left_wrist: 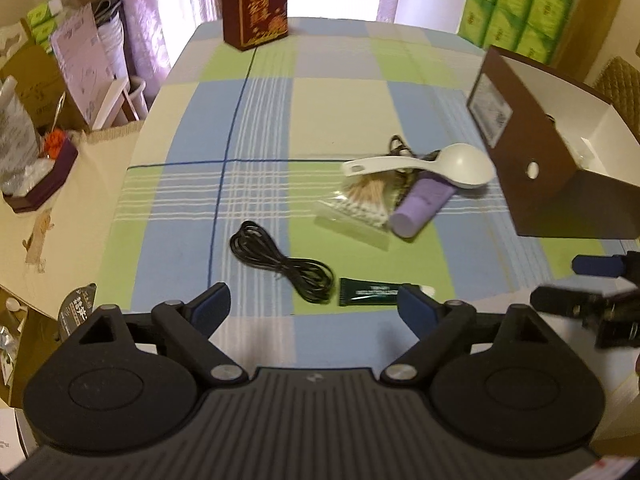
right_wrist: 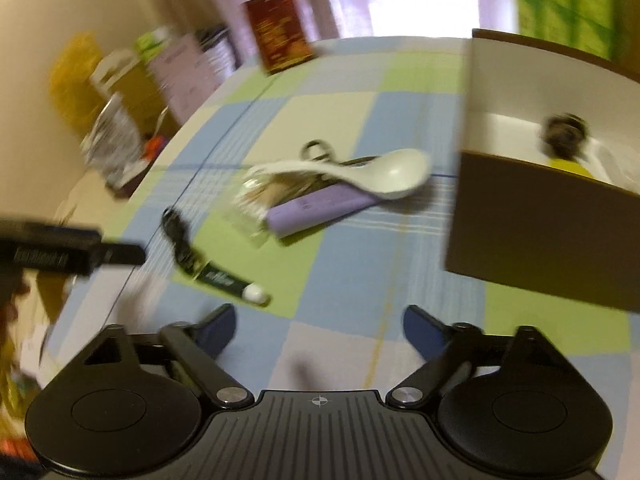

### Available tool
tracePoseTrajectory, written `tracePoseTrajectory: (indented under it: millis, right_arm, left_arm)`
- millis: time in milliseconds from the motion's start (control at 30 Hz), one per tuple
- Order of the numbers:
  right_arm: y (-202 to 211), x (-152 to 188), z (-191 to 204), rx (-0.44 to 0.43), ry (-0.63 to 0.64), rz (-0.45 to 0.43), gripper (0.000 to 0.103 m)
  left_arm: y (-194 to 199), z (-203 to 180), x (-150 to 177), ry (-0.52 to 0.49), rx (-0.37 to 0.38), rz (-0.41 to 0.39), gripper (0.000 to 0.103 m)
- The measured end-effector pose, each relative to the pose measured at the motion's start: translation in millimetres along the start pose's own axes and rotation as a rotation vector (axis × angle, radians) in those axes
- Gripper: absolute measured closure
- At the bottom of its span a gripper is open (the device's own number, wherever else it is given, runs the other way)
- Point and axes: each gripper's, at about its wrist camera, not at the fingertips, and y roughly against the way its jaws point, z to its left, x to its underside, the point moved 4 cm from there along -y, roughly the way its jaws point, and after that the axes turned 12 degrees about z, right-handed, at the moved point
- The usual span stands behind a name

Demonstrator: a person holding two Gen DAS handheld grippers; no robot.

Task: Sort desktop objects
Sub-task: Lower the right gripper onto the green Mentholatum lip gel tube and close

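Note:
On the checked tablecloth (left_wrist: 264,112) lies a coiled black cable (left_wrist: 280,264), a dark green tube with a white cap (left_wrist: 372,292), a bag of cotton swabs (left_wrist: 360,208), a purple cylinder (left_wrist: 420,208), a white spoon (left_wrist: 424,166) and scissors (left_wrist: 398,146) under it. My left gripper (left_wrist: 314,304) hovers open just before the cable and tube, with nothing between its fingers. My right gripper (right_wrist: 320,330) is open over bare cloth, the green tube (right_wrist: 228,280) ahead to its left; the spoon (right_wrist: 360,174) and purple cylinder (right_wrist: 320,210) lie farther off. This view is blurred.
A brown box with a white inside (left_wrist: 560,152) stands at the right, holding a few items (right_wrist: 568,148). A dark red carton (left_wrist: 256,4) stands at the far edge. Green tissue packs (left_wrist: 516,4) and clutter on a side table (left_wrist: 36,168) surround the table. The other gripper (left_wrist: 592,304) shows at right.

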Motion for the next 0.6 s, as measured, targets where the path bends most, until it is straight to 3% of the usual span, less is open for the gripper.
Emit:
tracePoseTrajectory:
  millis: [100,200,467,600]
  right_arm:
    - [-17,-1,18,0.009,0.108,0.028,0.046]
    - [-33,-3,33,0.023,0.202,0.044,0.056]
    - [-70,-16,61,0.072,0.382,0.012,0.06]
    - [-85,-16,64,0.04,0.399,0.024,0.062]
  left_arm:
    - [-6,10,-3,0.0,0.0,0.011,0.017]
    - [-11,20,-4,0.002,0.004,0.022,0.017]
    - [-20,48,4,0.031,0.004,0.059,0.017]
    - [-22,60,7,0.043,0.002,0.069,0.017]
